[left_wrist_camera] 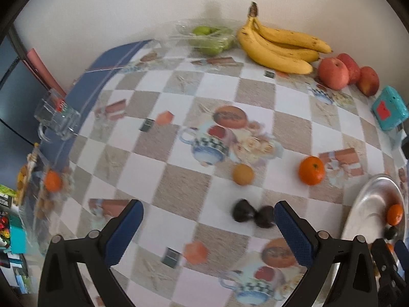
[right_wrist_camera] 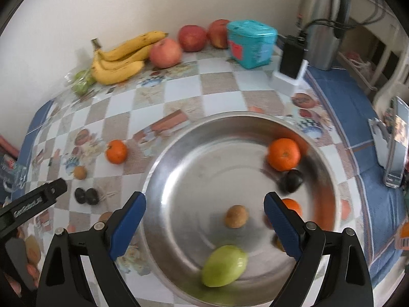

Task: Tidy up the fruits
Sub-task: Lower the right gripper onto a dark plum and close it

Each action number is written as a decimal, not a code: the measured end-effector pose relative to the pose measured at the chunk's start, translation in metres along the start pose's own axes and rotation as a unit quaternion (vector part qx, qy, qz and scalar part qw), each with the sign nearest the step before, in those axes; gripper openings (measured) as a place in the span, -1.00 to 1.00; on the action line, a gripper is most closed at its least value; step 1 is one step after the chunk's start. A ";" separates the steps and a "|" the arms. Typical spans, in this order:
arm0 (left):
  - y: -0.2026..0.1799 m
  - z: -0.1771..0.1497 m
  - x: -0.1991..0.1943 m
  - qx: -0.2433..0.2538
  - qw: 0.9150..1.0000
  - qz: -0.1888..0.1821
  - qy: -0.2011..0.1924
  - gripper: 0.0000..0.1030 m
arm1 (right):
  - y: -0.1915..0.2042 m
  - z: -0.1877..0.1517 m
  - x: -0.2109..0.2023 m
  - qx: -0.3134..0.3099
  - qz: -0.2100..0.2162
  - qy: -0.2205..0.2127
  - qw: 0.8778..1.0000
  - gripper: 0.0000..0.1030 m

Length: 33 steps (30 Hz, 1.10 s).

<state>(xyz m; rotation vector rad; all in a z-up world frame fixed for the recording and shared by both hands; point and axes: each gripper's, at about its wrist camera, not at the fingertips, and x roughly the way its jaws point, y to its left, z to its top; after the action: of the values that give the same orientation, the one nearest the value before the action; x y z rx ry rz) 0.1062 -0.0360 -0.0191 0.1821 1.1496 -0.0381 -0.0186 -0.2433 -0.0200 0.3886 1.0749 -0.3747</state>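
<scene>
- The right gripper (right_wrist_camera: 204, 220) hangs over the near part of the metal bowl (right_wrist_camera: 163, 158), jaws wide with nothing between the pads. A green fruit (right_wrist_camera: 224, 266) lies blurred on the bowl floor just below, which reads as a fruit just let go.
- Also inside the bowl are a small brown fruit (right_wrist_camera: 236, 216), a dark plum (right_wrist_camera: 291, 180) and a mandarin (right_wrist_camera: 283, 154). More orange shows behind the right finger. I judge the bowl to be the collecting place, standing toward the tabletop's near right.
- The left gripper (left_wrist_camera: 208, 226) is also wide and empty, tilted down at the tabletop (left_wrist_camera: 179, 184) near its near edge. Two dark plums (left_wrist_camera: 253, 215) lie touching each other just beside its right finger, probably the next pick.
- Just beyond them, loose on the checked cloth, sit a small brown fruit (left_wrist_camera: 242, 174) and a mandarin (left_wrist_camera: 311, 170), well apart from each other and both outside the bowl.
- A glass mug (left_wrist_camera: 57, 115) stands at the tabletop's left edge. Its printing is too blurred to read.
- Along the far edge by the wall lie bagged green fruit (left_wrist_camera: 209, 37), a bunch of bananas (left_wrist_camera: 278, 46) and three red apples (left_wrist_camera: 347, 73), apparently stored there and untouched.
- A teal box (right_wrist_camera: 251, 43) toward the far right corner carries a red label, illegible. White lettering on the left gripper's arm, seen from the right wrist camera, is too blurred to make out.
</scene>
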 end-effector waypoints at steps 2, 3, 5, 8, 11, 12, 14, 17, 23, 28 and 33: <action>0.009 0.004 0.000 -0.003 1.000 0.005 -0.005 1.00 | 0.008 0.000 0.001 -0.008 0.014 0.001 1.000 0.82; 0.013 0.006 0.000 -0.004 1.000 0.009 -0.007 1.00 | 0.012 0.000 0.001 -0.010 0.019 0.003 1.000 0.82; 0.025 0.009 0.000 -0.010 1.000 0.014 -0.010 1.00 | 0.019 -0.001 0.002 -0.014 0.030 0.004 0.999 0.82; 0.043 0.013 0.003 -0.031 0.999 0.015 -0.007 1.00 | 0.032 -0.001 0.002 -0.021 0.052 0.005 0.998 0.82; 0.061 0.016 0.007 -0.056 0.998 0.011 -0.001 1.00 | 0.045 -0.001 0.001 -0.030 0.061 0.002 0.998 0.82; 0.064 0.017 0.008 -0.061 0.998 0.010 -0.001 1.00 | 0.048 -0.001 0.000 -0.032 0.064 0.000 0.997 0.82; 0.074 0.018 0.010 -0.075 0.997 0.004 0.002 1.00 | 0.056 0.000 0.000 -0.040 0.074 -0.001 0.996 0.82; 0.079 0.019 0.012 -0.083 0.997 -0.007 0.004 1.00 | 0.073 0.001 -0.002 -0.056 0.087 -0.009 0.995 0.82; 0.076 0.018 0.022 -0.078 0.996 -0.027 0.022 1.00 | 0.102 -0.001 0.005 -0.087 0.103 -0.008 0.991 0.82; 0.071 0.015 0.036 -0.070 0.996 -0.030 0.043 1.00 | 0.121 -0.008 0.018 -0.115 0.096 0.005 0.989 0.82; 0.066 0.012 0.049 -0.065 0.995 -0.032 0.063 1.00 | 0.133 -0.015 0.033 -0.132 0.092 0.021 0.987 0.82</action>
<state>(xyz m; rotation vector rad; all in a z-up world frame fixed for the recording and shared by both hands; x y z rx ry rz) 0.1447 0.0306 -0.0505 0.0327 1.2793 -0.0077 0.0473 -0.1236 -0.0396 0.2563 1.1042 -0.0575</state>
